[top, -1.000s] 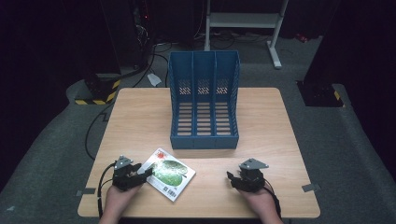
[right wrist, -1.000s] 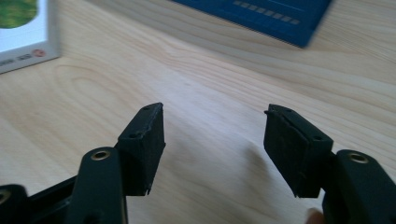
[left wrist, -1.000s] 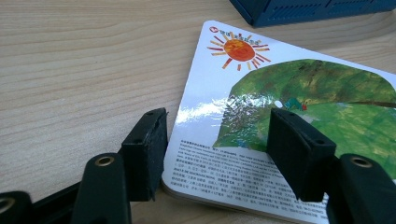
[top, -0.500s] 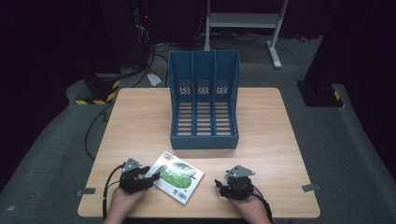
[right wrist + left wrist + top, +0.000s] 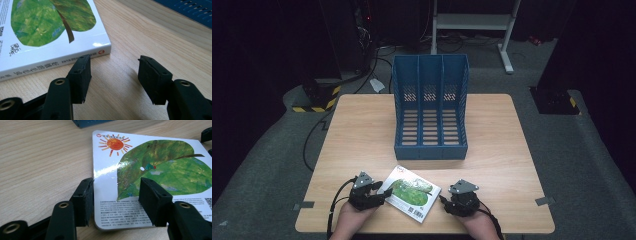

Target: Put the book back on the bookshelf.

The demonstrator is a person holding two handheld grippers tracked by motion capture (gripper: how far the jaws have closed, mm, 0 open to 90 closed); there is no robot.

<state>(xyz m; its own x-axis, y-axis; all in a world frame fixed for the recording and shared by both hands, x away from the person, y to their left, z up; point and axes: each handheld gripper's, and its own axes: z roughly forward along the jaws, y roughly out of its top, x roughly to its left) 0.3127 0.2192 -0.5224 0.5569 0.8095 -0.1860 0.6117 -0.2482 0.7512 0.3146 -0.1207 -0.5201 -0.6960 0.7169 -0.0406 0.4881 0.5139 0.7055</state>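
Book (image 5: 410,192) flat between left gripper (image 5: 379,195) and right gripper (image 5: 446,202), both agape.

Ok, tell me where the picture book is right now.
In the high view the picture book lies flat near the table's front edge, between the left claw and right claw, just in front of the blue file rack.

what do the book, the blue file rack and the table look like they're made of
Book: glossy coated board or card, judging by the glare on its cover and its thick white edge.
File rack: probably moulded plastic, uniform matte blue with slotted walls.
Table: light wood-grain top, possibly laminate rather than solid wood; smooth, low sheen.
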